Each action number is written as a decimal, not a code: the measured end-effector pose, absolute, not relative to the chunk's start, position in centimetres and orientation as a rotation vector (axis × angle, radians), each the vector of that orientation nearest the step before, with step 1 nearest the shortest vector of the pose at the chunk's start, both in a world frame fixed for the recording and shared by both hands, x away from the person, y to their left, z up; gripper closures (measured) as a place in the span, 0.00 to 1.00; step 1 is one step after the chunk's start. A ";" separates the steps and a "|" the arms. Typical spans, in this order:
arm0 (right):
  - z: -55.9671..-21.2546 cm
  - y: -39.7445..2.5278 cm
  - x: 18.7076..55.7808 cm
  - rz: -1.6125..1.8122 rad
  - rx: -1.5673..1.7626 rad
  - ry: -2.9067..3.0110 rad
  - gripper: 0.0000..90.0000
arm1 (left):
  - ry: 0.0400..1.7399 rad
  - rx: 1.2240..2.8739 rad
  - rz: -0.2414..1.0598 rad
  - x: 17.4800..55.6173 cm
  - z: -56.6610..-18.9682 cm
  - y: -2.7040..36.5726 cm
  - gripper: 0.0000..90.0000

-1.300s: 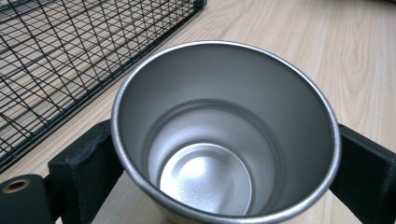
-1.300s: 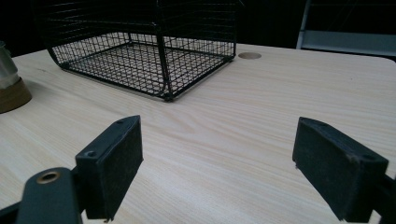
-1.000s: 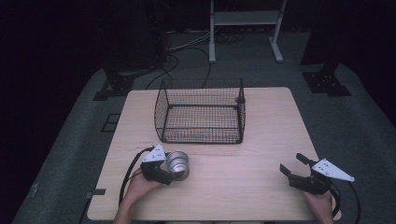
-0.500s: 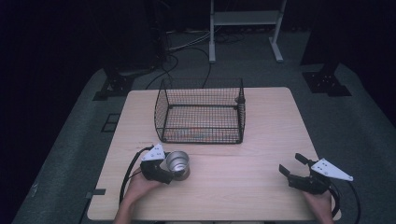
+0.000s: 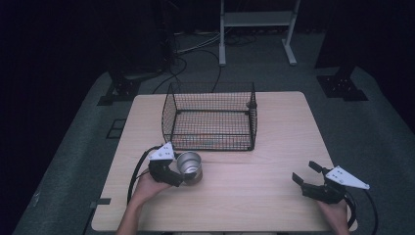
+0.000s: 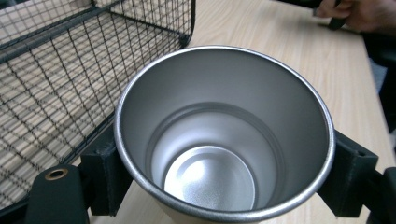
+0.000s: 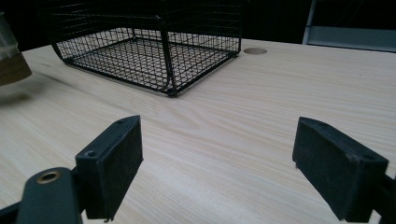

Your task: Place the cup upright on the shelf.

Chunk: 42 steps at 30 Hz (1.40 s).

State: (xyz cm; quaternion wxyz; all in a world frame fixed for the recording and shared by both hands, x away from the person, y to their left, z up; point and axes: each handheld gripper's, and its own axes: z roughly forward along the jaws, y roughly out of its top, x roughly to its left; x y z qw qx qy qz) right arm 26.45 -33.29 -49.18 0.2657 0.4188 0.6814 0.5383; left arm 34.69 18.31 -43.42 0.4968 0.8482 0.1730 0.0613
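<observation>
The left gripper [image 5: 182,176] pinches a shiny steel cup [image 5: 189,165] (mouth up) just in front of the black wire basket [image 5: 211,116] on the pale wooden table [image 5: 244,196]; the right gripper [image 5: 307,175] rests spread wide, well apart.

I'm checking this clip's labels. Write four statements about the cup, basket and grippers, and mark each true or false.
1. The left gripper is shut on the steel cup. True.
2. The cup lies inside the wire basket. False: it is outside, at the basket's near left corner.
3. The right gripper is open with nothing between its jaws. True.
4. The cup holds liquid. False: its bare bottom shows.
</observation>
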 end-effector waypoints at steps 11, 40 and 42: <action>-49.2 -33.0 26.6 1.451 1.106 1.866 0.17 | 0.377 2.029 0.137 36.7 -39.5 18.5 0.20; -49.6 -32.6 26.9 1.445 1.106 1.885 0.17 | 0.365 1.948 0.179 43.5 -31.6 16.9 0.20; -49.6 -32.7 26.9 1.446 1.104 1.879 0.17 | 0.365 1.940 0.189 43.8 -31.4 16.8 0.20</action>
